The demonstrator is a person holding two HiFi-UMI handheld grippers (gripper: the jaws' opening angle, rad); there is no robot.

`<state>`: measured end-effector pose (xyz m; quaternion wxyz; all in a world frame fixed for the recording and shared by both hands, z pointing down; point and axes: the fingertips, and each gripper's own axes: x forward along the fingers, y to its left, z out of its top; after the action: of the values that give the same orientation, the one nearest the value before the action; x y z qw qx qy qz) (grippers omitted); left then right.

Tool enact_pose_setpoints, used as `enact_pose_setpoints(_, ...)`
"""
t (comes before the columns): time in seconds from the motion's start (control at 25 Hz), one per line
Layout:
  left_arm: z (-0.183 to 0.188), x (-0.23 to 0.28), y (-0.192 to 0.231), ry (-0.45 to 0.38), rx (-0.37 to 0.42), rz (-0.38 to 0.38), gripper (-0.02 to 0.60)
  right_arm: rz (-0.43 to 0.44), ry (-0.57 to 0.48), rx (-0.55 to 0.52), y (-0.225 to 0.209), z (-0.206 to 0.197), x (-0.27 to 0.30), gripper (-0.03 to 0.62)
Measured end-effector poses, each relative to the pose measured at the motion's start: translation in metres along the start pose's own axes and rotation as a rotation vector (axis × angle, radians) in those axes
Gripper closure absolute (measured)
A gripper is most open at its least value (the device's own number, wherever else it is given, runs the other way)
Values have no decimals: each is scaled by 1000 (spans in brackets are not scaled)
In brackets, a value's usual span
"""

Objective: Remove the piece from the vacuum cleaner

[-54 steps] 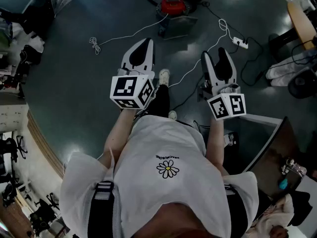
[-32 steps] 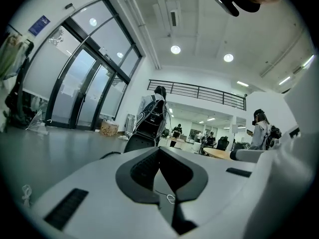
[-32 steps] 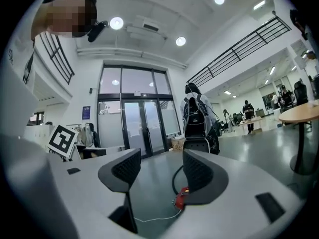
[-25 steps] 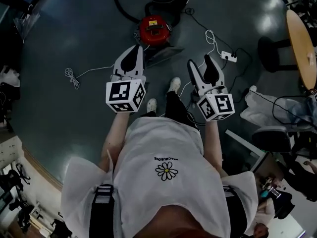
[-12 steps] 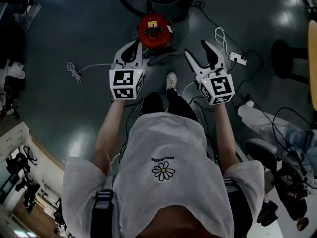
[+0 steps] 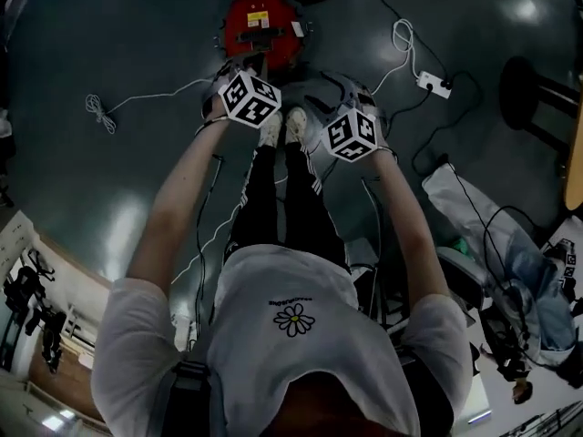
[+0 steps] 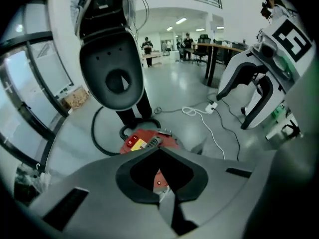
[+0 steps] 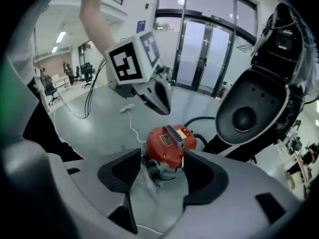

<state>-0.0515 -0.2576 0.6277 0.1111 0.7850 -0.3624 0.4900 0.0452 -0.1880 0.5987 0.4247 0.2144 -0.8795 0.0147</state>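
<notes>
**Position.** The red vacuum cleaner (image 6: 260,21) stands on the floor (image 6: 109,180), just ahead of the person's feet. A black hose (image 7: 99,138) curls away behind it. Both arms reach down towards it.

**Grippers.** The left hand-held gripper (image 7: 158,151) has its jaws together at the tips and holds nothing. The vacuum cleaner shows only through the hollow between the pads. The right hand-held gripper (image 8: 164,156) has its jaws apart, and the red body sits in line beyond the gap. Neither touches the machine.

**Task item.** The piece cannot be identified with certainty. A grey fitting (image 8: 154,169) under the red body is the likely candidate and appears still attached.

**Risks, as judged.**
- The right jaws line up with the body rather than the fitting. Closing there would grip the wrong part.
- The left jaws are not set to brace the machine. A pull on the piece could drag or tip the light body instead of freeing it.
- A white cable (image 6: 137,96) and a power strip (image 6: 430,82) lie near the feet, so a dragged machine or a step back could snag them.
</notes>
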Motion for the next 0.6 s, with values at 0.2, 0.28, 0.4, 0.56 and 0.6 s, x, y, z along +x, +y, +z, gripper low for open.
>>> enact_pose_setpoints(0.2,-48,72,-27,161,170,-122,577,151,147,-60,45,-71,81,316)
enact_pose_setpoints(0.28,-59,89,-33,189,222,-149,577,194,213,-75,56,-95,102,316)
enact_pose_setpoints(0.4,-66,110,-35,212,281,-181,577,221,299,-111,58,-125,128,316)
enact_pose_setpoints(0.56,-76,130,-41,246,316,-218,577,233,390,-106,56,-152,149,318)
enact_pose_setpoints(0.6,-79,133,-44,254,318,-224,577,236,402,-106,55,-155,152,318)
